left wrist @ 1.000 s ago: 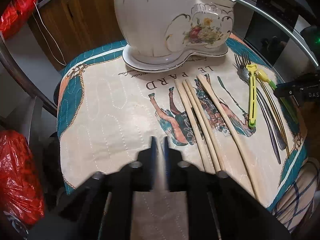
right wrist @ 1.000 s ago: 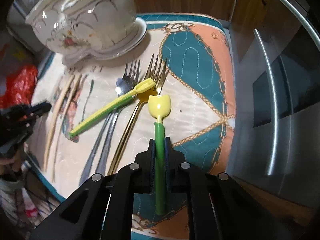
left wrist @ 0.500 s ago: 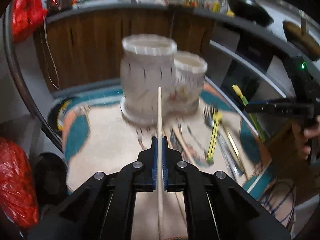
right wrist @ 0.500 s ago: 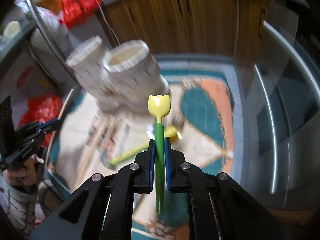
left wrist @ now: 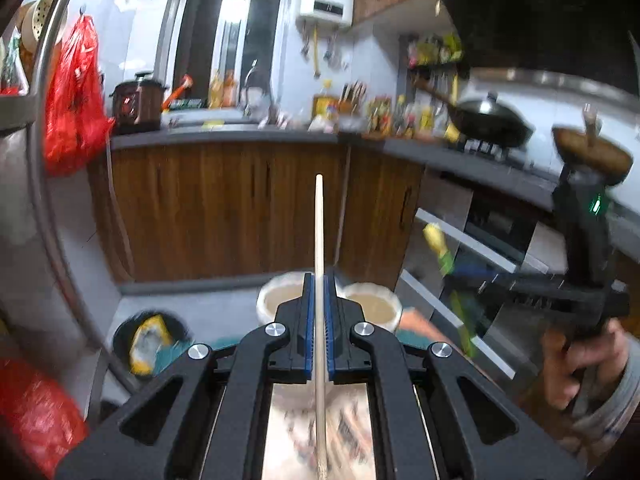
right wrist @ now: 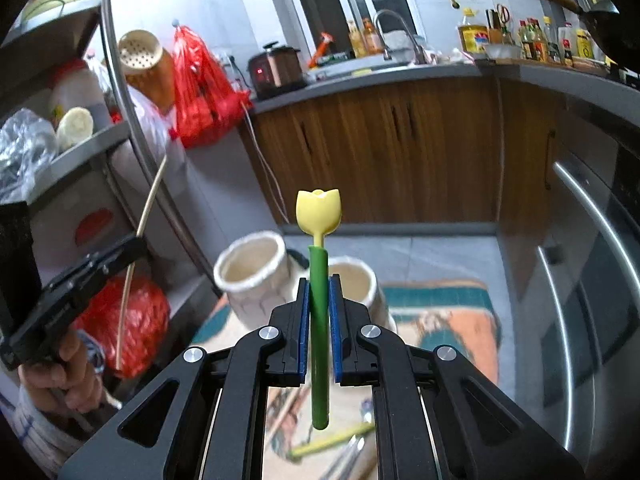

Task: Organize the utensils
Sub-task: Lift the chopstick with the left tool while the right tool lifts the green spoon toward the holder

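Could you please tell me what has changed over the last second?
The left claw closed on a chopstick and lifted it off the cloth; both claws rose and tilted up above the holder. The right claw still grips the tulip spoon; other utensils remain on the cloth.

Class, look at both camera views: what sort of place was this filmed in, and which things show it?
Most likely a home kitchen: a wok on the stove, a sink tap on the counter, and wooden base cabinets.
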### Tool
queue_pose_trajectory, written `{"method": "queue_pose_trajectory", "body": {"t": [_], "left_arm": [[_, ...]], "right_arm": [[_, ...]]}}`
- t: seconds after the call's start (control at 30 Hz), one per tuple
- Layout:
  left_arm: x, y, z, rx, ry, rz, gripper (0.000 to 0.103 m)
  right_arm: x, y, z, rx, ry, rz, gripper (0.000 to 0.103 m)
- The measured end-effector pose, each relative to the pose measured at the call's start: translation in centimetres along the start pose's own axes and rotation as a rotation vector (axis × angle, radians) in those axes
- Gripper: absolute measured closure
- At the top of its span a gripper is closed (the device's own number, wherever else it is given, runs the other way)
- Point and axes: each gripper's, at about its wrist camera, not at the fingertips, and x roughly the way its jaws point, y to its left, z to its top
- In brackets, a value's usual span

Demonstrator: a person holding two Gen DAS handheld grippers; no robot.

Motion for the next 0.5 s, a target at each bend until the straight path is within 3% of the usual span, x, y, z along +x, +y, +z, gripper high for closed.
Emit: {"method": "queue_pose_trajectory", "body": {"t": [0.27,0.5], "left_arm": [[5.6,3.1,4.4,-0.117,-0.114,-0.131,0.099],[10.5,5.1,4.4,-0.153,-0.162,-0.081,0.099]], "right_arm": [[3.2,-0.3,2.3,-0.004,-0.051,0.022,0.092],[6.8,-1.4,3.1,-0.012,-0.069,0.016,0.092]]}}
